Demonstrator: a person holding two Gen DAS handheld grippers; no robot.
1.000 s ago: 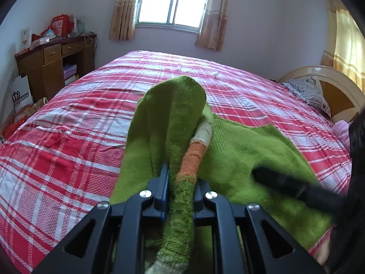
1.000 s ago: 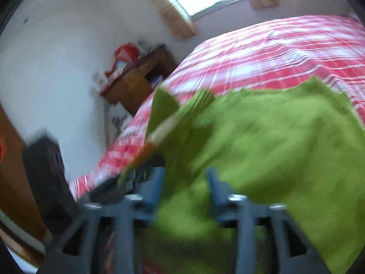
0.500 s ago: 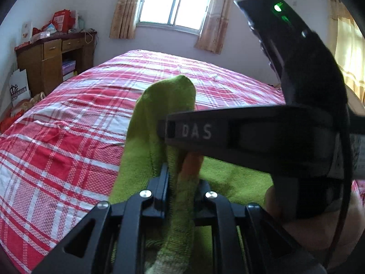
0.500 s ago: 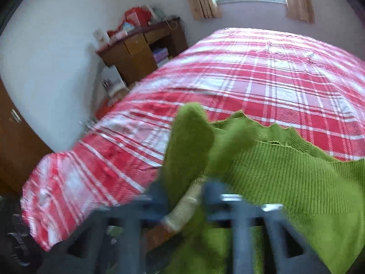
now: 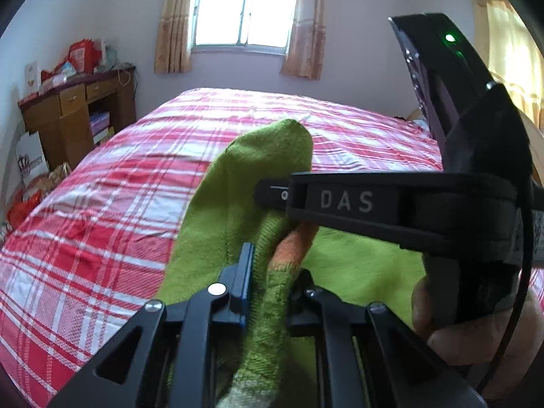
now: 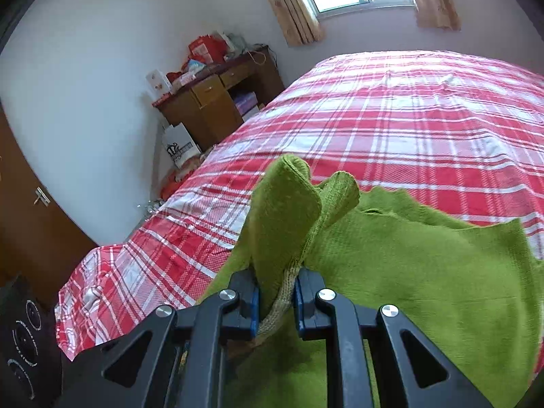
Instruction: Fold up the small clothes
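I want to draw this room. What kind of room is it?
It looks like a bedroom in a home. A big bed with a red plaid cover fills the middle, a wooden desk stands against the wall, and a curtained window is behind the bed.

My view: red plaid bedspread (image 6: pixel 408 129) ahead; cluttered wooden desk (image 6: pixel 210 102) far left; curtained window (image 5: pixel 244 10) beyond (a brown door (image 6: pixel 30 217) near left).

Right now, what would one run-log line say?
left gripper: shut on green knitted sweater | right gripper: shut on sweater
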